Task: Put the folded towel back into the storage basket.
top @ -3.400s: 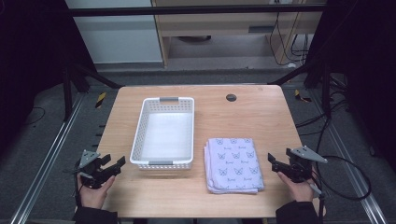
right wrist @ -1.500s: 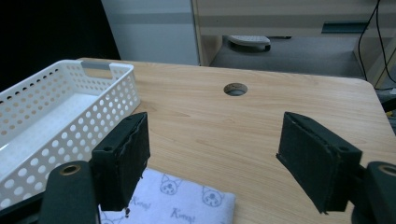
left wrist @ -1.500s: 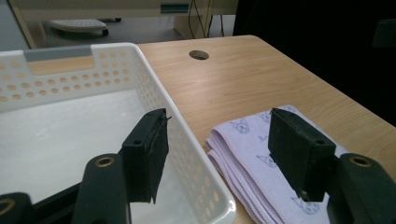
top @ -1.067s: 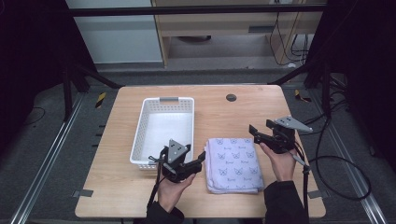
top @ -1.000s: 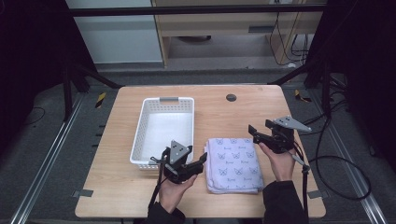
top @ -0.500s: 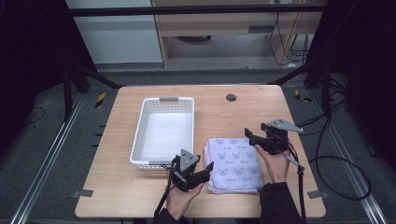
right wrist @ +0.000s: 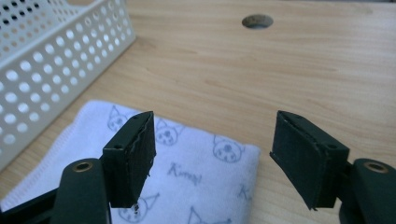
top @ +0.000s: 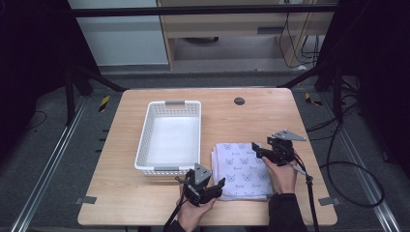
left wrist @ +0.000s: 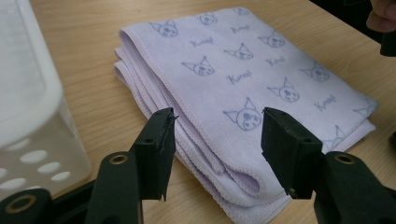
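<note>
A: Towel [top: 243, 169], folded and lilac with small cat-face prints, lay flat on the wooden table [top: 121, 203], on the near side and just right of the white perforated basket [top: 168, 168]. Where were the grippers?

B: The left gripper [top: 216, 186] sat low at the towel's near left corner, held in the person's left hand [top: 196, 215]. The right gripper [top: 256, 148] was over the towel's far right corner, with the right hand [top: 282, 175] resting above the cloth's right edge.

A: How did the jaws stand?

B: Both pairs stood wide apart. In the left gripper view the left gripper [left wrist: 217, 140] had its jaws straddling the stacked folded edges of the towel [left wrist: 243, 74], with cloth between them but the pads not pressing on it. Its jaws had just been closing a little. In the right gripper view the right gripper [right wrist: 212, 154] hung above the towel [right wrist: 187, 186] corner, cloth and bare table [right wrist: 261, 70] showing in the gap, nothing gripped. Those jaws had also just been closing.

A: And the basket?

B: Its wall [left wrist: 32, 121] stood just left of the towel in the left gripper view, apart from it. A round hole [top: 239, 101] sat in the table's far side, well away from the cloth.
</note>
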Tool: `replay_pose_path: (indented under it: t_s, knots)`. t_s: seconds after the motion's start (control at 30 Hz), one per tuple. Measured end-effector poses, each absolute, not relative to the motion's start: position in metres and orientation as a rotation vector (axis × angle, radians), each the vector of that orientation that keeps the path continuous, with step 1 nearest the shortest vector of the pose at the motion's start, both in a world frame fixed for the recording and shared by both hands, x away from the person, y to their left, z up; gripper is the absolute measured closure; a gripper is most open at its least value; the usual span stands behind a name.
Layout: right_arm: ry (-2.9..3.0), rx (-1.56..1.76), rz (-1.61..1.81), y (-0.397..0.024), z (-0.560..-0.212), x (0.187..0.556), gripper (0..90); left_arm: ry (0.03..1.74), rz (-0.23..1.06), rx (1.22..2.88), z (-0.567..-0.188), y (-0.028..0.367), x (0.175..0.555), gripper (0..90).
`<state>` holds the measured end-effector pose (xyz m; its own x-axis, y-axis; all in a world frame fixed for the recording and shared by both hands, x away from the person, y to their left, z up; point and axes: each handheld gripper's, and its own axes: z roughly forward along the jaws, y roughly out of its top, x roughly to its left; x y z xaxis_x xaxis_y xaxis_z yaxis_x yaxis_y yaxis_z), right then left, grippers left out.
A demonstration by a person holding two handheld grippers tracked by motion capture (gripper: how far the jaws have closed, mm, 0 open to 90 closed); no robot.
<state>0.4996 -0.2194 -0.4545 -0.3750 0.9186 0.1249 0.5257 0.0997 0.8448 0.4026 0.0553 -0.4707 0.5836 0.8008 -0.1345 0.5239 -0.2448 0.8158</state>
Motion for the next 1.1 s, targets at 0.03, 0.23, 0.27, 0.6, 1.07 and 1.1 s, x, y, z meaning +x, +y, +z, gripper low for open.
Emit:
replay_pose_path:
  t_s: [0.03,0.23,0.27,0.6,1.07,1.1]
  knots:
    - [1.956,1.414,1.196,-0.219,-0.456,0.500,31.2,1.066,0.394,1.923,-0.473,0.054,0.403,43.9]
    - [2.000,1.408,1.170,-0.219,-0.460,0.501,34.6,1.087,0.384,1.934,-0.481,0.052,0.407,43.5]
    - [1.996,1.420,1.176,-0.219,-0.462,0.500,36.4,1.089,0.388,1.944,-0.483,0.052,0.408,43.5]
    - [2.024,1.441,1.124,-0.222,-0.480,0.500,38.2,1.103,0.388,1.974,-0.492,0.047,0.413,43.4]
    - [2.077,1.508,1.111,-0.224,-0.497,0.505,47.7,1.130,0.374,1.997,-0.500,0.045,0.416,40.2]
    - [2.077,1.508,1.111,-0.224,-0.497,0.505,47.7,1.131,0.373,1.996,-0.501,0.045,0.417,40.2]
